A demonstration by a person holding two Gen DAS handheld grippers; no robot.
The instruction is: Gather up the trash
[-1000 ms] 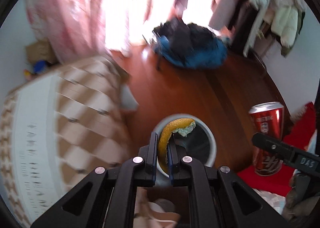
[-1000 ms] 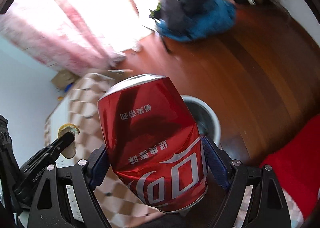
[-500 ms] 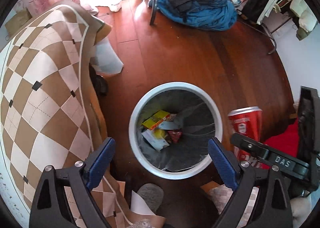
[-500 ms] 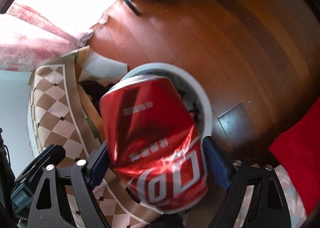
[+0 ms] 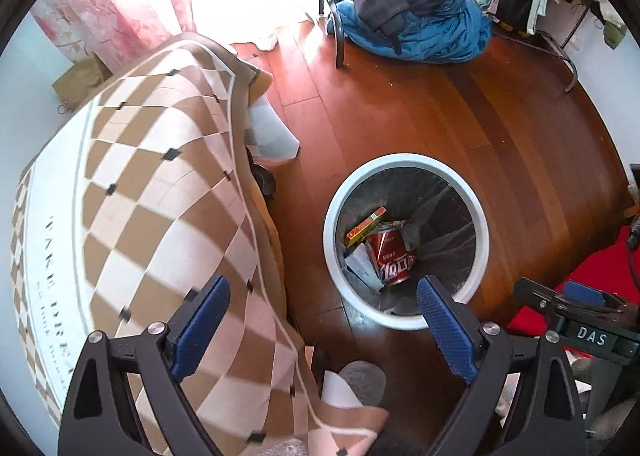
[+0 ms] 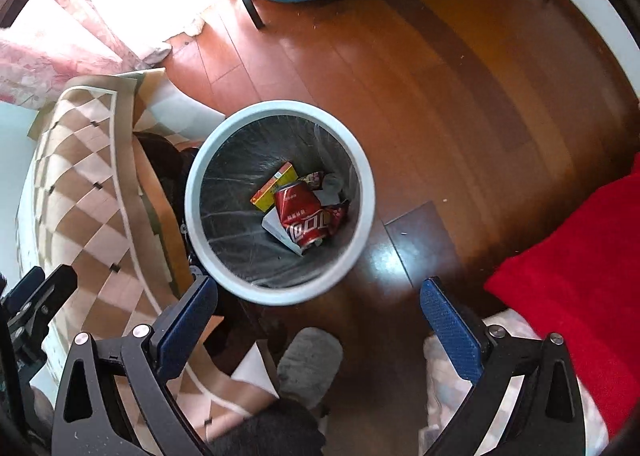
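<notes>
Inside the bin, on the black liner, a dented red can is lying on its side. Beside the can a yellow box is resting, and a white paper is sticking out from under it. The bin is standing on the wood floor, just beside the checked cloth.

Above the bin the right gripper is hovering with its blue pads spread wide and nothing between them. The left gripper is also hanging over the bin, near its rim, with its fingers wide apart and empty.

Behind the bin, well apart, a blue pile of clothes is lying on the floor. Right of the bin a red cloth is showing.
</notes>
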